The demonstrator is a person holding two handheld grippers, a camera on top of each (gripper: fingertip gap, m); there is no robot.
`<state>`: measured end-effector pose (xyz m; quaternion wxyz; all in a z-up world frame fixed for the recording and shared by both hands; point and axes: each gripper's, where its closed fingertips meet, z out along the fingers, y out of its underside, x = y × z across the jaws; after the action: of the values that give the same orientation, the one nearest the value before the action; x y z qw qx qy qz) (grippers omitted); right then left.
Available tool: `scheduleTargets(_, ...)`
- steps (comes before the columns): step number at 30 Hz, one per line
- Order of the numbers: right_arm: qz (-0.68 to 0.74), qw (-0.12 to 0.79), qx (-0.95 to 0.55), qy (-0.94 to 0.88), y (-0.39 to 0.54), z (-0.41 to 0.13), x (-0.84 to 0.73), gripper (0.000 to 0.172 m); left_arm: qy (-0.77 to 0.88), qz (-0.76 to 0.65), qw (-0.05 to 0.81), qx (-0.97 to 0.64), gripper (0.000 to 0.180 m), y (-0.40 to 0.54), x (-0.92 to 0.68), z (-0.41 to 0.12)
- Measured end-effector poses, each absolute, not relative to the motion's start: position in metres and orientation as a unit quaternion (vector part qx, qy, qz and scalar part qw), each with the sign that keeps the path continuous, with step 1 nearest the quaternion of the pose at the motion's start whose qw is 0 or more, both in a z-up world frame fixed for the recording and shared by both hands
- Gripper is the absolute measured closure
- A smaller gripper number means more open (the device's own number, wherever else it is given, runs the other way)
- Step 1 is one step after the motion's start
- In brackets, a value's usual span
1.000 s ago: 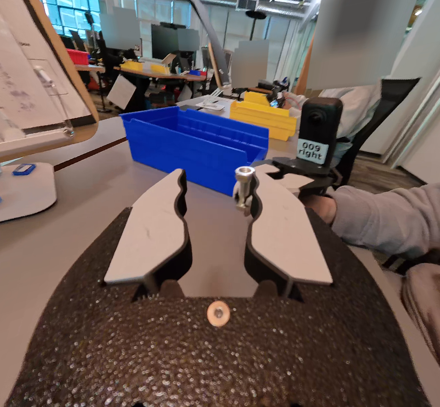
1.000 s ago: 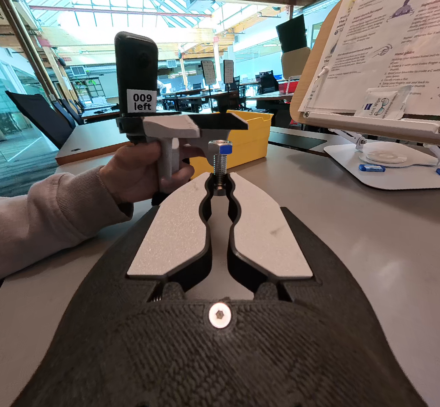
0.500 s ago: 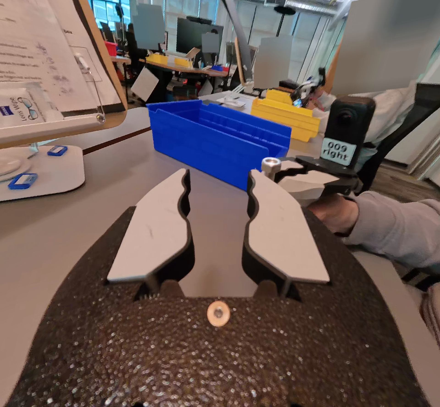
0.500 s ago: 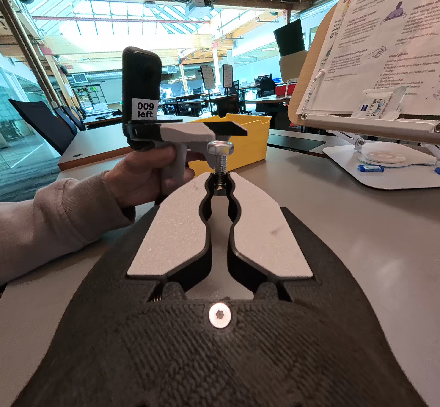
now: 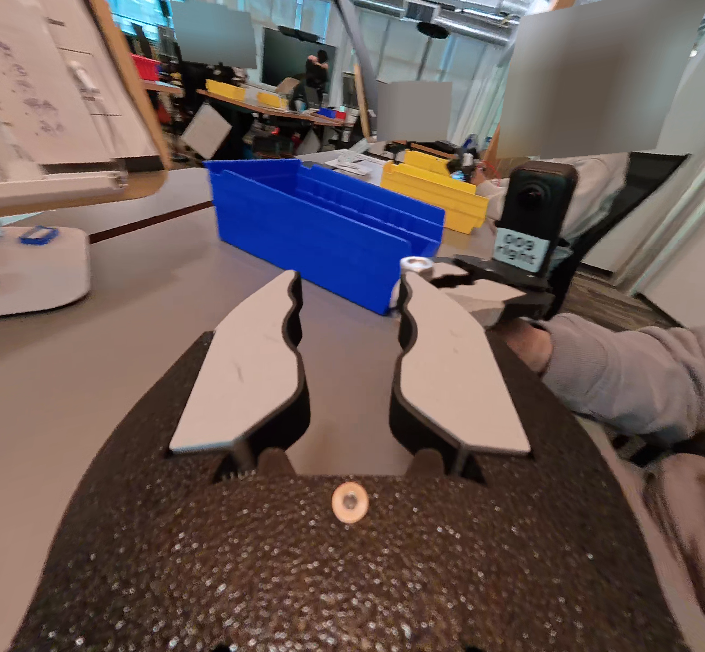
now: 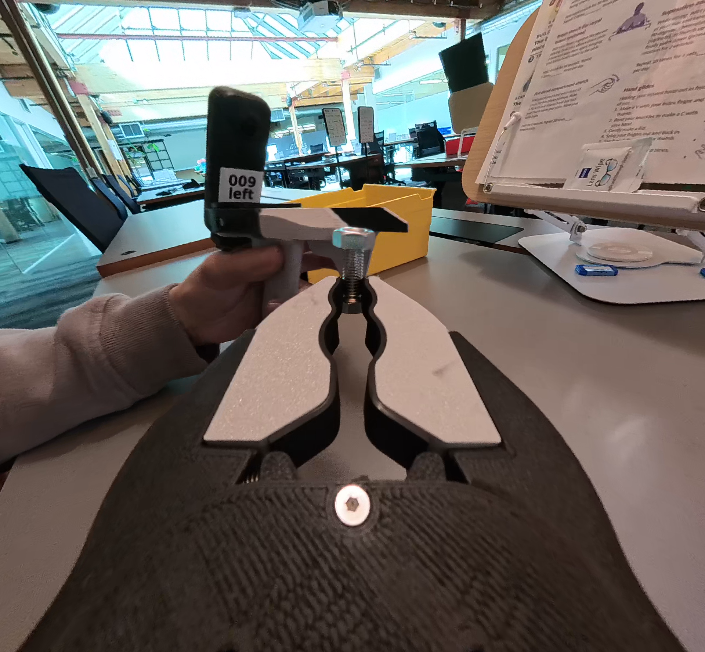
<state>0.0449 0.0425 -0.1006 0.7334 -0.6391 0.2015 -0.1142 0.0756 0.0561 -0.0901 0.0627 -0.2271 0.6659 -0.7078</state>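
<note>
My right gripper (image 6: 353, 290) is shut on the threaded shank of a silver hex bolt (image 6: 354, 248), which stands upright with its head above the fingertips. My left gripper (image 5: 349, 282) is open, with only bare grey table (image 5: 133, 328) between its fingers. The bolt (image 5: 416, 265) shows just behind the tip of its right finger, with the right gripper (image 5: 438, 282) beyond it. In the right wrist view the left gripper (image 6: 377, 219) is level just behind the bolt's head, held by a hand (image 6: 225, 294).
A blue bin (image 5: 324, 236) stands on the table just ahead of the left gripper, a yellow bin (image 5: 431, 191) behind it. Another yellow bin (image 6: 396, 225) stands behind the bolt. A wooden document stand (image 6: 595, 99) on a white base (image 6: 618, 275) is at the right. Left and right tips are no more than a few centimetres apart.
The right gripper has kept its hold on the bolt. The left gripper stays open; the bolt, earlier at the inner edge of its right fingertip, now sits behind that tip.
</note>
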Motion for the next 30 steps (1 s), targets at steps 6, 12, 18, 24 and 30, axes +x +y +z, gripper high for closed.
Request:
scheduleTargets(6, -0.121, 0.732, -0.64, 0.2, 0.043, -0.1, 0.045, 0.163, 0.64, -0.733, 0.066, -0.22, 0.129, 0.061, 0.073, -0.078)
scheduleTargets(12, -0.125, 0.729, -0.643, 0.2, 0.043, -0.102, 0.045, 0.163, 0.66, -0.724, 0.042, -0.197, 0.126, 0.03, 0.059, -0.082)
scheduleTargets(18, -0.126, 0.73, -0.638, 0.21, 0.041, -0.102, 0.048, 0.163, 0.662, -0.715, 0.055, -0.217, 0.124, 0.043, 0.069, -0.087)
scheduleTargets(24, -0.12, 0.735, -0.632, 0.211, 0.04, -0.1, 0.048, 0.163, 0.638, -0.725, 0.077, -0.248, 0.127, 0.064, 0.081, -0.082)
scheduleTargets(30, -0.125, 0.729, -0.64, 0.207, 0.042, -0.102, 0.047, 0.163, 0.651, -0.727, 0.042, -0.215, 0.118, 0.034, 0.064, -0.083)
